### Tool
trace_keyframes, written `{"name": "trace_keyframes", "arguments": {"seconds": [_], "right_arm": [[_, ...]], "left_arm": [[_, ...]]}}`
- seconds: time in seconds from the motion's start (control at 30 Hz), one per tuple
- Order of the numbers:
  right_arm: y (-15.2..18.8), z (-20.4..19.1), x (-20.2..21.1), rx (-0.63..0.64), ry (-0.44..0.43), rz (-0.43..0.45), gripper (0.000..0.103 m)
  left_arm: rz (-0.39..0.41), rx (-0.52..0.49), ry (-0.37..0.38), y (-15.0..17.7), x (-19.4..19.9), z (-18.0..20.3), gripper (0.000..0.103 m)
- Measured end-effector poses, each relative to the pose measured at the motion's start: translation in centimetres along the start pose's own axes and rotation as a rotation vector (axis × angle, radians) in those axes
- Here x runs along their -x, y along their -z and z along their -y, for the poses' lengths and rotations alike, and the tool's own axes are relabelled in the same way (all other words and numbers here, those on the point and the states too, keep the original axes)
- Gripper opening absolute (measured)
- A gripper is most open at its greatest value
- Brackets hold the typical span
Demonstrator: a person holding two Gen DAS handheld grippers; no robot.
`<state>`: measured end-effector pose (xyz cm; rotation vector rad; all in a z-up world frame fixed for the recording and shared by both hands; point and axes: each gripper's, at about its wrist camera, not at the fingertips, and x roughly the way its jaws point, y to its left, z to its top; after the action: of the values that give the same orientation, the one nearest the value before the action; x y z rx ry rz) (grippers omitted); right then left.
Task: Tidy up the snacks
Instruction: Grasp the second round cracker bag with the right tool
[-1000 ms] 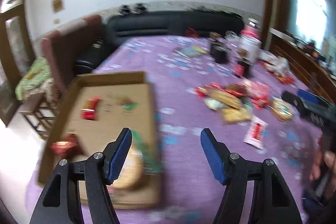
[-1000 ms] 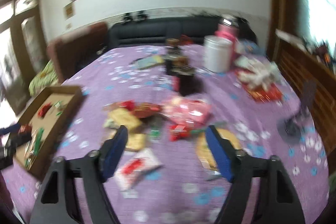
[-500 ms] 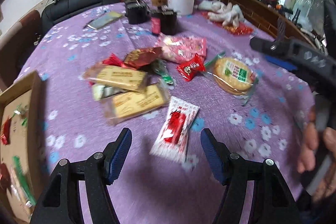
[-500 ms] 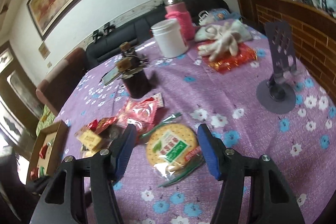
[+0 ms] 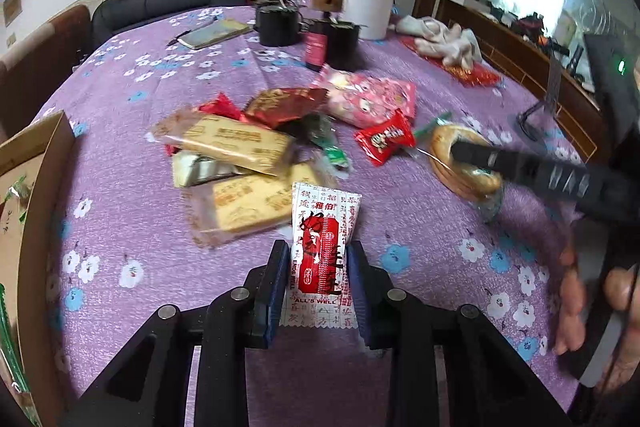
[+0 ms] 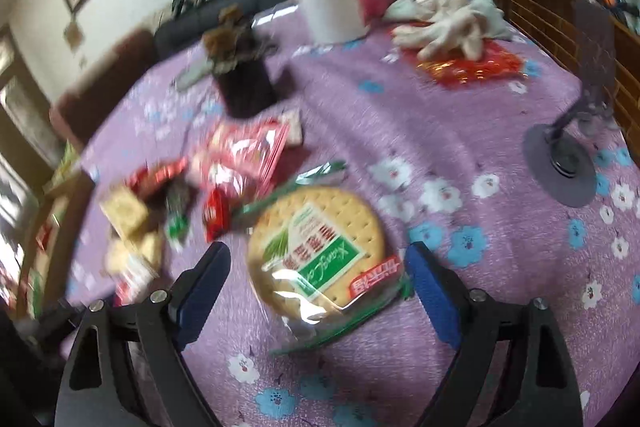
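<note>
The left gripper (image 5: 318,267) is closing on the sachet (image 5: 322,255), a flat red-and-white packet lying on the purple cloth (image 5: 420,307) at the near edge of the snack pile; both pads sit against its long sides, so I judge it gripped. The sachet looks light, thin and crinkly, likely to buckle under a squeeze, so the mid-length hold across its width is sensible (the sealed ends would only fold). The right gripper (image 6: 318,285) has its jaws opening wide around the cracker pack (image 6: 320,247), a round stack in loose clear wrap with green ends; the pads stand clear of it on either side, gripping nothing. That pack is stiffer but brittle and its film is slippery, so a gentle grip across the disc's rim seems best. Room is fair: bare cloth lies in front of both packs, while the pile of bars (image 5: 236,163) crowds the sachet's far end and a red candy (image 6: 216,213) sits just beside the crackers. The box (image 5: 36,227) waits at the table's left edge, and the path there looks open.
</note>
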<state>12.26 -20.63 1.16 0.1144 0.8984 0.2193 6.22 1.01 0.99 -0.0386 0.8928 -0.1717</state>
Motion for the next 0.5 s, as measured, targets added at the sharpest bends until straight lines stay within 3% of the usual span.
{"name": "trace_keyframes", "arguments": {"seconds": [0.13, 0.17, 0.3, 0.5], "right_arm": [[1.4, -3.2, -1.1, 0.188, 0.150, -0.020, 0.086], [1.4, -3.3, -0.9, 0.190, 0.146, -0.008, 0.080], [1.5, -2.4, -0.4, 0.143, 0.113, -0.001, 0.074], [1.6, -4.8, 2.3, 0.161, 0.031, 0.111, 0.074]], "left_arm": [[0.020, 0.016, -0.002, -0.3, 0.0, -1.1, 0.031], [0.023, 0.017, -0.006, -0.3, 0.0, -1.3, 0.031], [0.059, 0.034, -0.032, -0.5, 0.6, -2.1, 0.031], [0.122, 0.059, -0.080, -0.9, 1.7, -3.3, 0.031]]}}
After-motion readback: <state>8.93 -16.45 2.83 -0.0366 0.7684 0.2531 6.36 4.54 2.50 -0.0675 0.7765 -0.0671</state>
